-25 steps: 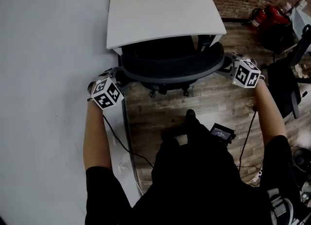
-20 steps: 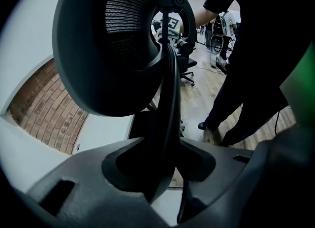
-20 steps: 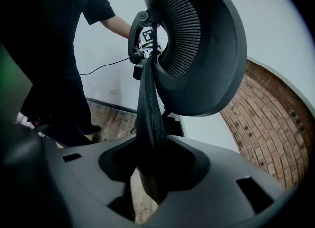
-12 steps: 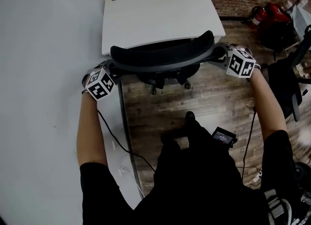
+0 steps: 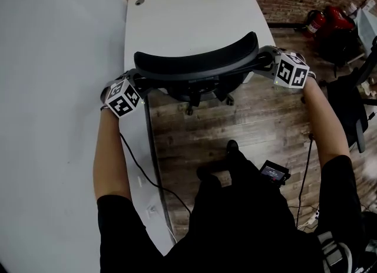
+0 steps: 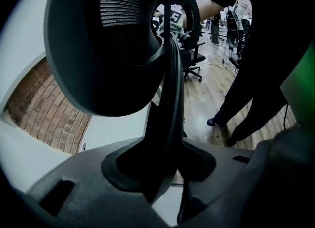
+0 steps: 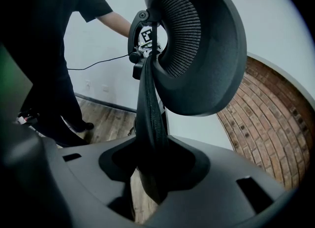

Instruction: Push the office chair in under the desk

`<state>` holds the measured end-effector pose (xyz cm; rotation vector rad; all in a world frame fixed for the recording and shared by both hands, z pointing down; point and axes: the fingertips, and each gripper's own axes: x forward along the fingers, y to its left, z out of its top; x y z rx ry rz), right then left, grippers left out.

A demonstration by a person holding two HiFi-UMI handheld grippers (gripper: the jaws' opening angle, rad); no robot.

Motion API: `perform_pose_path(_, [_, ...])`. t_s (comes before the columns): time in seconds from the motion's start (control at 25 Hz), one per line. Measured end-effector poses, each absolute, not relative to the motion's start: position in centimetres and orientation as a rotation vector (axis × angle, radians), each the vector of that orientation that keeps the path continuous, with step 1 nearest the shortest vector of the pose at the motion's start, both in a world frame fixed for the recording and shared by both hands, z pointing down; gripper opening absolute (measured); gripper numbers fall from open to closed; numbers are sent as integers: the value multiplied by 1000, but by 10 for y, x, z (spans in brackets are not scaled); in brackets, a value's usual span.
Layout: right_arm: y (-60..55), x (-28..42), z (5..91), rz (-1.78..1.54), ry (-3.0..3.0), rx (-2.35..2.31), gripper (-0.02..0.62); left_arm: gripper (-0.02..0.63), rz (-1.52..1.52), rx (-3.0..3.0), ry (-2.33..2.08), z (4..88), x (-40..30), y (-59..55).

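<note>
We've got the office chair by both ends of its backrest rim. The left gripper is clamped on the left edge and the right gripper on the right edge, jaws about half-wide because the black frame fills the gap. In both gripper views that rim sits right down in the jaw notch. The seat is mostly hidden under the white desk, the backrest top is up near the desk's front edge, and the castors are on the wood floor. Our guess is it rolls easily but wants to swivel, so push evenly on both sides. Hold the stiff frame, not the soft mesh. The plastic looks smooth, so the jaws could slip, and pushing this high might rock the back.
</note>
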<state>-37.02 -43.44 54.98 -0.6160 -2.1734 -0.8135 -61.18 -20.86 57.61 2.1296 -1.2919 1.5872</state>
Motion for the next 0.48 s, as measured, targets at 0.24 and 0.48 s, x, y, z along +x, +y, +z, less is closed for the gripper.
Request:
perform_pose_path(0.24, [-444, -384, 551, -802, -2166, -621, 149, 175, 1592, 2126, -1289, 577, -627, -220])
perform_pose_path(0.48, [-455, -396, 551, -802, -2170, -611, 150, 175, 1598, 2121, -1283, 578, -641, -233])
